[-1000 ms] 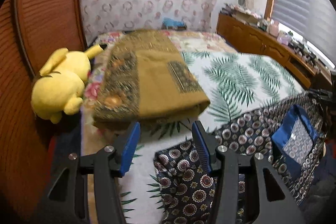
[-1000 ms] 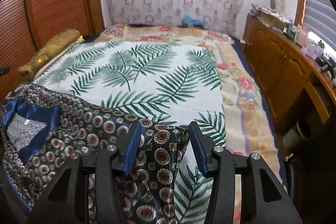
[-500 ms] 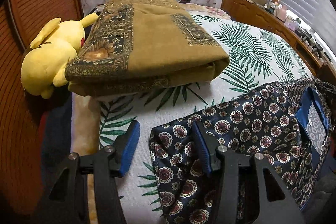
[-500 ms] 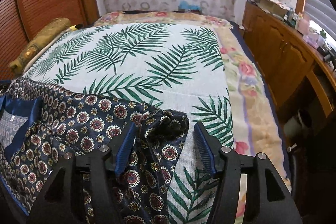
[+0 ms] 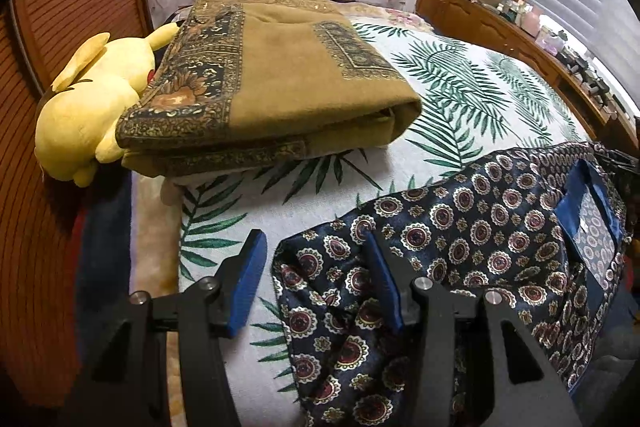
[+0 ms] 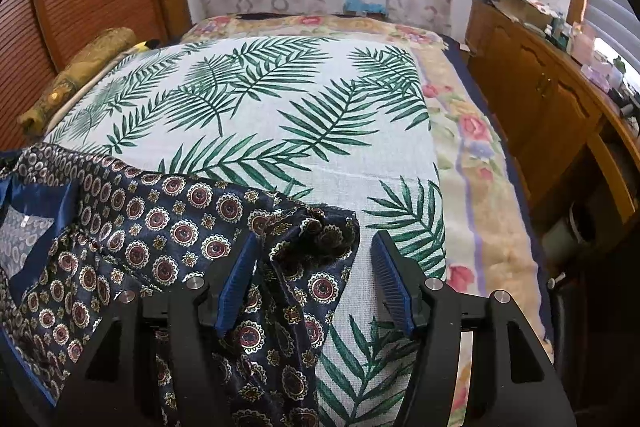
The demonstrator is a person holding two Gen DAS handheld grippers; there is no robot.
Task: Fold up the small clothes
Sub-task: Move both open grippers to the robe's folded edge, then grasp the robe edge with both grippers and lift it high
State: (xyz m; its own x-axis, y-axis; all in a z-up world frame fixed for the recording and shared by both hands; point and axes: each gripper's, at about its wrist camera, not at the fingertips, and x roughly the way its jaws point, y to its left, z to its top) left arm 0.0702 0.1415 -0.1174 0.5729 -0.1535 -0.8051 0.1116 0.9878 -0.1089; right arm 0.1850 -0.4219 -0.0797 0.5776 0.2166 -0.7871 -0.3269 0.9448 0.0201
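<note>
A dark patterned shirt (image 5: 460,247) is spread flat on the palm-leaf sheet (image 5: 460,99), its blue collar (image 5: 588,211) seen off to the right of the left gripper (image 5: 316,281). That gripper's jaws are closing, about half apart, with the shirt's corner lying between them; nothing is pinched yet. The right gripper (image 6: 310,277) is opening, and the shirt's bunched edge sits loose between its 2 pads. A folded brown blanket (image 5: 272,83) and a yellow plush toy (image 5: 88,107) are found ahead-left of the left gripper.
</note>
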